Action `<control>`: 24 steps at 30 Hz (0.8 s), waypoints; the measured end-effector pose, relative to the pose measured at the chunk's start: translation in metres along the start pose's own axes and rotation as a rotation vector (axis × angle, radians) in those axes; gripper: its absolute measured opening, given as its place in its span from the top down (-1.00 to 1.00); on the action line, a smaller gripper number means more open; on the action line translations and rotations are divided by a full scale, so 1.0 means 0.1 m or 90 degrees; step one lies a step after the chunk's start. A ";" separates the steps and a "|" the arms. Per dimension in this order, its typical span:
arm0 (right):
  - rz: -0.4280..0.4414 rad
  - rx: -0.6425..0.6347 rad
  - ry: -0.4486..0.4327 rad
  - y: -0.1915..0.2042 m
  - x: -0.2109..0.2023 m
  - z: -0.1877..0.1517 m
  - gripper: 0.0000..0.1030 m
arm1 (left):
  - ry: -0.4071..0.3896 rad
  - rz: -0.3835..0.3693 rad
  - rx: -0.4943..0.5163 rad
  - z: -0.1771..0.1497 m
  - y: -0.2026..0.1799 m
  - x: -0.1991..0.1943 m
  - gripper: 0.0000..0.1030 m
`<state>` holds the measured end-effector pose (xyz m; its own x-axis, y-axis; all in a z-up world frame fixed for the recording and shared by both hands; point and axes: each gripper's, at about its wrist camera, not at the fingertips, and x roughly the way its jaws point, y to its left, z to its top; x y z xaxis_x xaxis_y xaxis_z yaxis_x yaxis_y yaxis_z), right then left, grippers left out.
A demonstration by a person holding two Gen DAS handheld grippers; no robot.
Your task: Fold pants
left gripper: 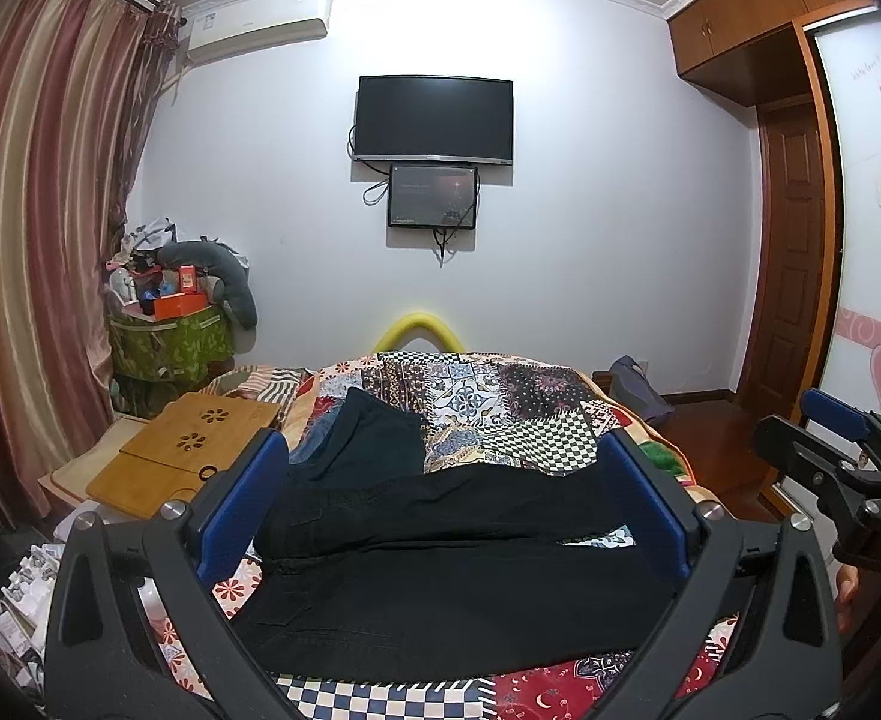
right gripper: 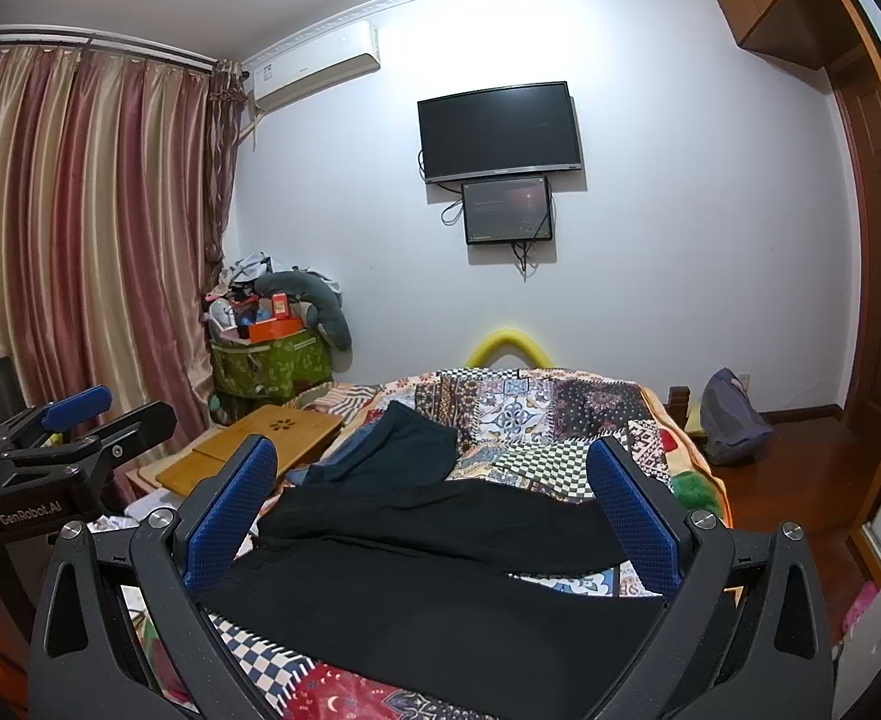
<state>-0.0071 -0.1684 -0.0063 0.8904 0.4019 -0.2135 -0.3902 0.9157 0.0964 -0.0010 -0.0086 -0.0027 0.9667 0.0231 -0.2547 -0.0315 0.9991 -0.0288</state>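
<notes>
You are looking at matt black cloth pants [left gripper: 440,570] lying on a printed cloth quilt [left gripper: 500,402]. Your fingers [left gripper: 242,498] are wearing dimpled blue rubbery pads on matt black plastic. The wooden tray [left gripper: 188,450] is showing a smooth finish; the satin curtain [left gripper: 32,210] is shining.

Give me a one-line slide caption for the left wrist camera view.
Open left gripper poised above black pants spread on a patchwork quilt, wall TV beyond.
</notes>
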 end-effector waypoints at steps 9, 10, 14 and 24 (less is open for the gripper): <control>0.000 0.000 0.001 0.00 0.00 0.01 -0.99 | -0.001 0.001 -0.007 0.02 -0.01 -0.02 -1.00; 0.000 0.001 0.001 -0.02 0.00 0.01 -0.99 | 0.000 0.001 -0.008 0.02 -0.01 -0.01 -1.00; -0.002 0.000 0.001 0.01 -0.01 0.02 -0.99 | 0.001 0.000 -0.010 0.02 0.00 -0.01 -1.00; -0.002 -0.001 0.001 -0.02 0.01 0.03 -0.99 | 0.000 0.001 -0.009 0.03 0.01 0.00 -1.00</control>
<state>-0.0050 -0.1696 -0.0035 0.8914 0.3985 -0.2160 -0.3874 0.9172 0.0935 -0.0001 -0.0080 -0.0001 0.9668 0.0247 -0.2543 -0.0366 0.9984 -0.0423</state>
